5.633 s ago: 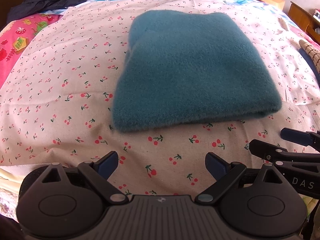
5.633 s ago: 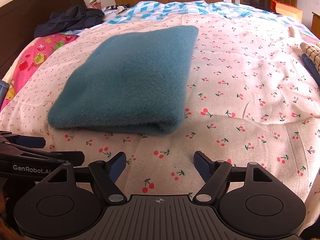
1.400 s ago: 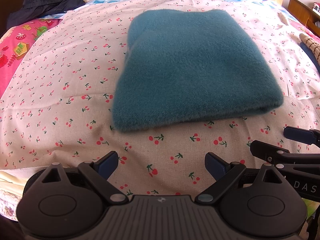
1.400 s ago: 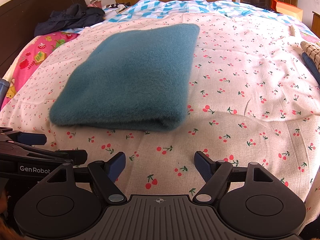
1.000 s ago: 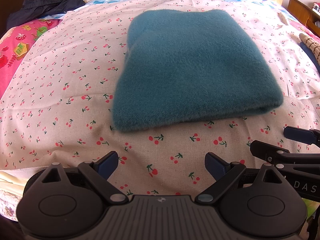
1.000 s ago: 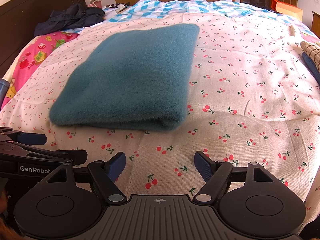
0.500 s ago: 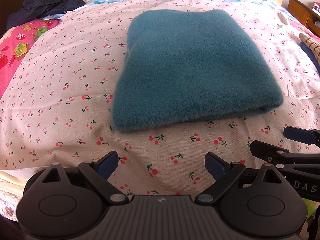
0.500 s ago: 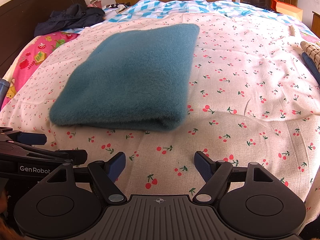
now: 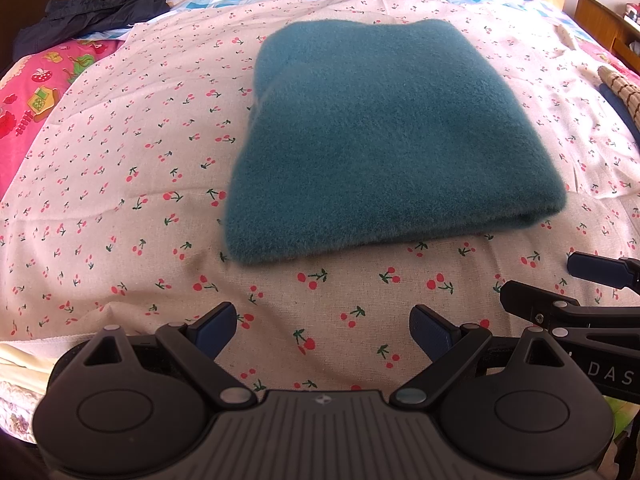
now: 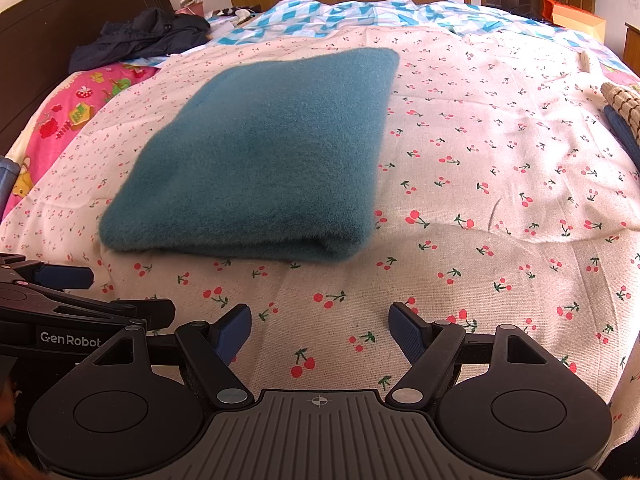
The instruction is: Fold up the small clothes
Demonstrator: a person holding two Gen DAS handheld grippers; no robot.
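Note:
A teal fleece garment (image 9: 380, 136) lies folded into a flat rectangle on the cherry-print sheet (image 9: 120, 184); it also shows in the right wrist view (image 10: 264, 160). My left gripper (image 9: 322, 326) is open and empty, hovering just short of the garment's near edge. My right gripper (image 10: 320, 328) is open and empty, also short of the near edge, off its right corner. Each gripper's side shows in the other's view, the right gripper (image 9: 592, 276) and the left gripper (image 10: 60, 280).
A dark jacket (image 10: 140, 40) lies at the far left by the dark headboard (image 10: 60, 16). A pink printed cover (image 9: 28, 100) lies left, a blue checked quilt (image 10: 340, 16) behind. A woven item (image 10: 622, 104) lies at the right edge. An orange box (image 10: 576, 18) stands beyond.

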